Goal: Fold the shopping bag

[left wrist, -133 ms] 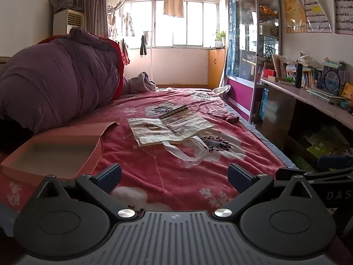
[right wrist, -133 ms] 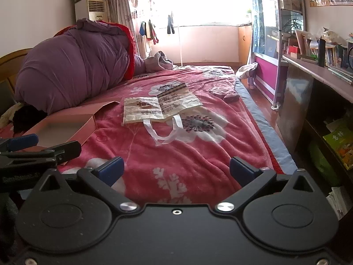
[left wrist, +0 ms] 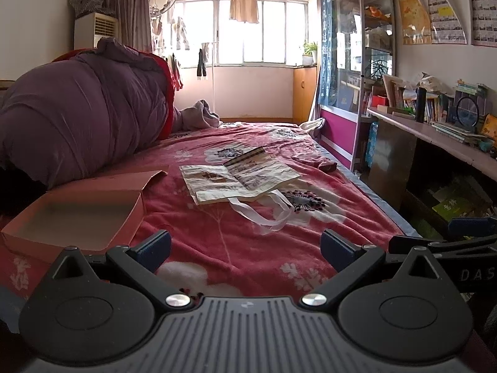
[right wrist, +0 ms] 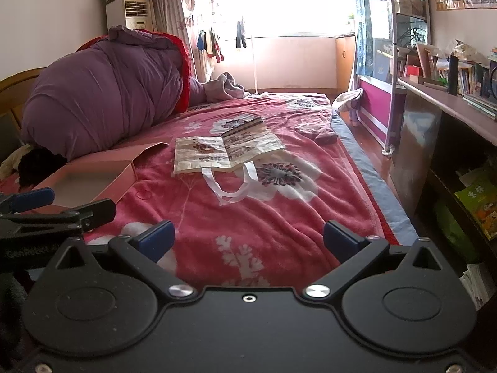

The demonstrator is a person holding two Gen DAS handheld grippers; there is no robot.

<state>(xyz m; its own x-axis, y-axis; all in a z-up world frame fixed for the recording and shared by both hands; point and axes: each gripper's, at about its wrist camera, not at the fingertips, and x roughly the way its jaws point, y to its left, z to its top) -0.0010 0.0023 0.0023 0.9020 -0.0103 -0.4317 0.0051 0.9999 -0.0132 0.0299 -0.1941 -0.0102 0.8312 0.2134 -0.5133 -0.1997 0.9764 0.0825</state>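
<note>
The shopping bag lies flat mid-bed (handles toward the camera), ready for folding; the left gripper and right gripper hover short of it, both jaws wide and empty.

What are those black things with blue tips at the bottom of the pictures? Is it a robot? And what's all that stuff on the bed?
It isn't a robot. A person holds two grabbing tools, one in each hand, and each tool carries a camera looking out along its two fingers. One picture comes from the left gripper, the other from the right gripper. The blue tips are the pads on the fingers. Both tools are wide open and hold nothing.

On the red flowered bed lies a flat shopping bag with white handles, waiting to be folded. Beside it sits an open pink box, and behind that a big purple quilt is bundled up.
</note>
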